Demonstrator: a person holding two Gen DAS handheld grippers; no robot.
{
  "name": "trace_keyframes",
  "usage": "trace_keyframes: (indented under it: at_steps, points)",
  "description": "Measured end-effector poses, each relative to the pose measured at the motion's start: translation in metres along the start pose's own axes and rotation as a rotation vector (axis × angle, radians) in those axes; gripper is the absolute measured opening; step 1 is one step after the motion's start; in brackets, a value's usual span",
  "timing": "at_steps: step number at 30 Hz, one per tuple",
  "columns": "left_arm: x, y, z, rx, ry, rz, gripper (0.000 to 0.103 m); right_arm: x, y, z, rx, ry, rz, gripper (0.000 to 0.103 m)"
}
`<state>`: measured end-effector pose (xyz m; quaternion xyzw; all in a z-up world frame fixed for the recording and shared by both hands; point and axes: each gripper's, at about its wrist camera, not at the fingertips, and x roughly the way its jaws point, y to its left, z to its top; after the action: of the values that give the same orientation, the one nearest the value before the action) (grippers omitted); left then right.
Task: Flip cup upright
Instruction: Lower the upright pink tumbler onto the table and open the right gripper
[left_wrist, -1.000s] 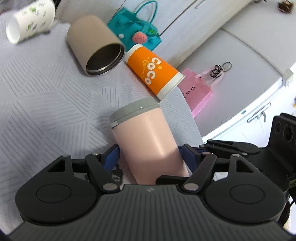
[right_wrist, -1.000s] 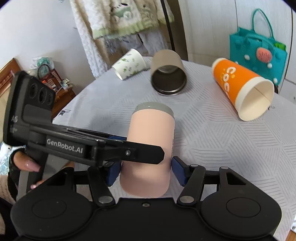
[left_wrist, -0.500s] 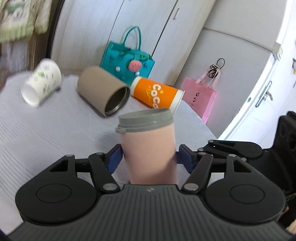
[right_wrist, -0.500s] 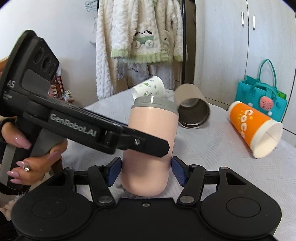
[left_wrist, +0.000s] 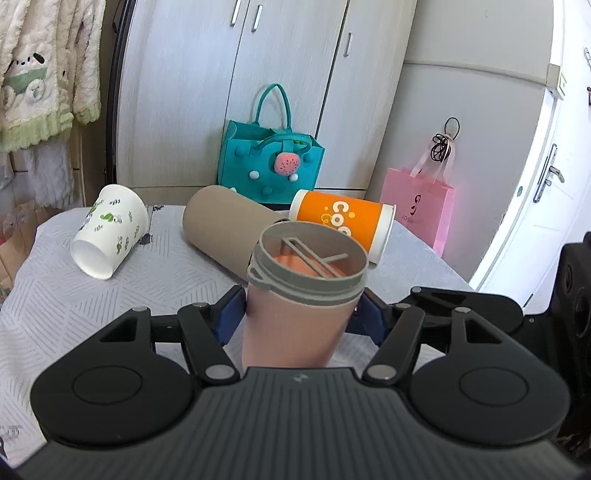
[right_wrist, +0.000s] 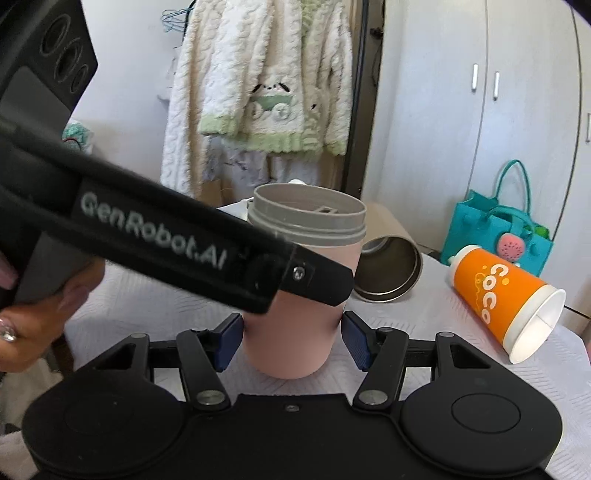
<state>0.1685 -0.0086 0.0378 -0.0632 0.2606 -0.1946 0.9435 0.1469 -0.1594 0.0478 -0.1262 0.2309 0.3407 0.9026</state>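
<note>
A pink cup with a grey rim (left_wrist: 295, 317) stands upright on the table, mouth up. My left gripper (left_wrist: 295, 321) is shut on its lower body, blue pads (left_wrist: 229, 317) pressed against both sides. In the right wrist view the same cup (right_wrist: 299, 325) stands between my right gripper's (right_wrist: 293, 339) blue pads (right_wrist: 356, 339), which touch or nearly touch its sides. The left gripper's black finger crosses in front of the cup there.
An orange paper cup (left_wrist: 340, 221), a tan metal tumbler (left_wrist: 225, 225) and a white paper cup (left_wrist: 110, 229) lie on their sides on the grey patterned tablecloth (left_wrist: 74, 302). A teal bag (left_wrist: 269, 166) and a pink bag (left_wrist: 417, 206) stand behind the table.
Both grippers tilted the pink cup from lying on its side to standing upright, mouth up. The other cups did not move.
</note>
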Motion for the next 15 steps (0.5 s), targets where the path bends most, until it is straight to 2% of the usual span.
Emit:
trace_keyframes:
  at_steps: [5,12,15]
  points:
    - [0.010,0.004,0.000,-0.006,-0.016,-0.026,0.065,0.005,-0.005,-0.001,0.026,-0.017,-0.031,0.064]
    - [0.016,0.002,-0.005,0.050,-0.038,-0.028,0.065,0.014,-0.006,-0.006,0.001,-0.029,-0.064,0.064]
    - [0.015,-0.004,-0.009,0.114,-0.031,-0.025,0.065,0.012,-0.008,-0.006,0.012,-0.031,-0.056,0.064]
